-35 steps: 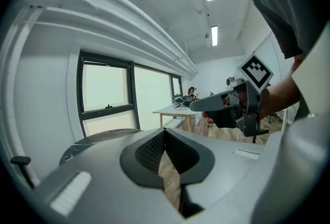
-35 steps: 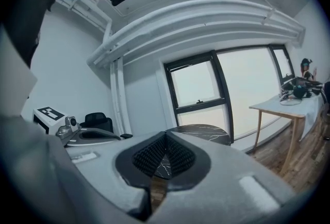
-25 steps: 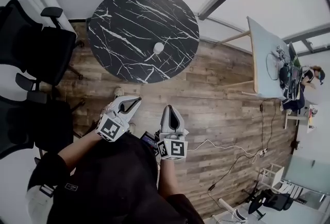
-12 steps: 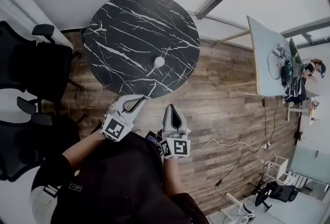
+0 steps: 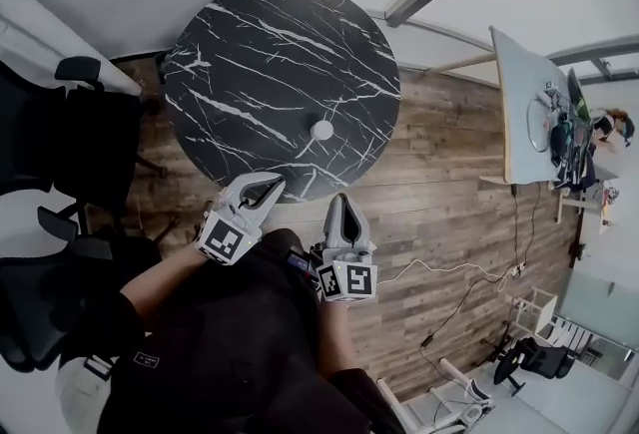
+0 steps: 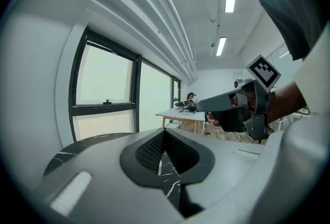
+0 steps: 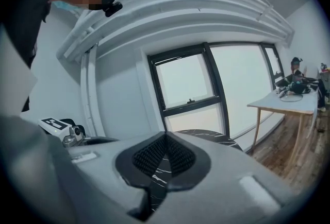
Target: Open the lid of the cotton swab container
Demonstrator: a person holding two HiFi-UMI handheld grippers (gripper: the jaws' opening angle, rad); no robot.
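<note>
Ahead, container point(image 5: 321, 130) on marble table point(image 5: 240, 53); left gripper point(image 5: 268, 187), right gripper point(image 5: 342, 206): jaws closed, empty.

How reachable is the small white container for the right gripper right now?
Probably reachable, but not yet: the right gripper hangs short of the table edge, jaws shut. The container stands alone near that edge, nothing between. It must advance and open.

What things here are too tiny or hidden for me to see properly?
Head view: the white container on the round table is too small; its lid cannot be made out.
Left gripper view: the left gripper blocks the lower picture; no container shows.
Right gripper view: the right gripper does the same.
Head view: things on the far desk are too tiny to name.
</note>
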